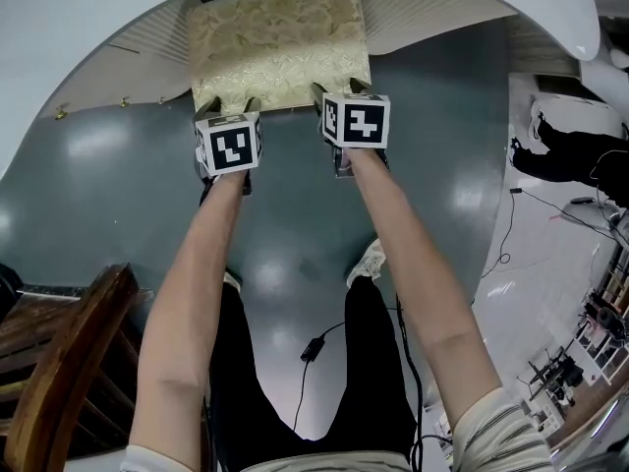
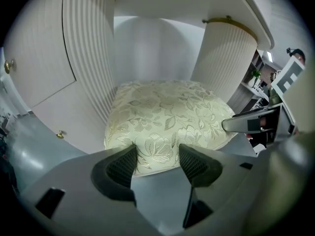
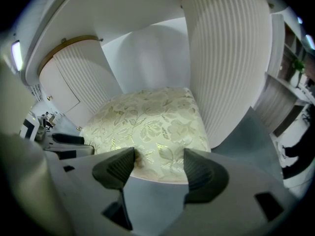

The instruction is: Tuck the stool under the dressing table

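Note:
The stool [image 1: 278, 42] has a pale gold floral cushion and stands in the opening of the white dressing table [image 1: 79, 37], its far part under the tabletop. My left gripper [image 1: 228, 106] is at the cushion's near left edge and my right gripper [image 1: 339, 88] at the near right edge. In the left gripper view the left gripper [image 2: 157, 154] is open, with the stool's cushion [image 2: 167, 117] edge just between its fingertips. In the right gripper view the right gripper [image 3: 158, 156] is open against the cushion [image 3: 147, 122] in the same way. Ribbed pedestals [image 2: 88, 48] [image 3: 226, 58] flank the stool.
A dark wooden chair [image 1: 59, 372] stands at the lower left, beside my legs. A black cable [image 1: 314, 347] lies on the grey floor between my feet. Dark equipment [image 1: 570, 155] and more cables sit on the lighter floor at the right.

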A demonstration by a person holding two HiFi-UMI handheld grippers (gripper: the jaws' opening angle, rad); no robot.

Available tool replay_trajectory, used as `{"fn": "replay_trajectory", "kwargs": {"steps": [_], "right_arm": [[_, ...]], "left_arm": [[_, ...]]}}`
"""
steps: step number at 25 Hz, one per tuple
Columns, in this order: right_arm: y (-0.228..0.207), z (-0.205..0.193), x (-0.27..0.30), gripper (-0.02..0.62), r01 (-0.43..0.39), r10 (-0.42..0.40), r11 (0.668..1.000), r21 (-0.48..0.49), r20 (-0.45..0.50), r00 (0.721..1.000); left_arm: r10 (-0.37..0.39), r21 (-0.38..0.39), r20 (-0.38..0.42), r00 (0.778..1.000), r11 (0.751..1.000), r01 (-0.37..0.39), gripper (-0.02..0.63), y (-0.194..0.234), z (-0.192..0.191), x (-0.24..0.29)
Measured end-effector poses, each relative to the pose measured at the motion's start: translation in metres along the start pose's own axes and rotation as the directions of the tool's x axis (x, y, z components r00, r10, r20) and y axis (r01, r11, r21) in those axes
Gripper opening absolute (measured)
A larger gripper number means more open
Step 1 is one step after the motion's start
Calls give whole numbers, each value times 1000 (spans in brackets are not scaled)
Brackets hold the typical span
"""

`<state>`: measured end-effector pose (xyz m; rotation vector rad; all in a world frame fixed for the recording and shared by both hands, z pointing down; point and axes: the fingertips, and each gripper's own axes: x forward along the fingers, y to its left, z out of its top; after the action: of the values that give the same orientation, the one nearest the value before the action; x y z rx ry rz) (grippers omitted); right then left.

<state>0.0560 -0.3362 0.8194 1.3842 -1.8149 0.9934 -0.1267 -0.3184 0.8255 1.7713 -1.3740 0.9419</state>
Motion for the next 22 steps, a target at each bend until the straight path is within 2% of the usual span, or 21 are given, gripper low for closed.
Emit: {"fn": "replay_trajectory", "kwargs": {"steps": [9,15,19,22], "right_arm": [[0,0,3,310,-3,3,1000,-4,-20,1000],[-3,1,0,310,16,-16,1000,6,10,1000],[-1,-2,-10,310,27,-28,1000,16,17,999],[0,-7,-20,308,17,-18,997,72,12,1000]], "left_arm": [[-4,-2,-9,1000,1000,4,265,0,-2,3],[-10,-23,18,1000,1000,10,264,-2,-1,0],[-29,-47,4,1000,998,29,261,0,-5,-13],[-43,-30,10,999,999,43,235,-5,-7,-24]]}}
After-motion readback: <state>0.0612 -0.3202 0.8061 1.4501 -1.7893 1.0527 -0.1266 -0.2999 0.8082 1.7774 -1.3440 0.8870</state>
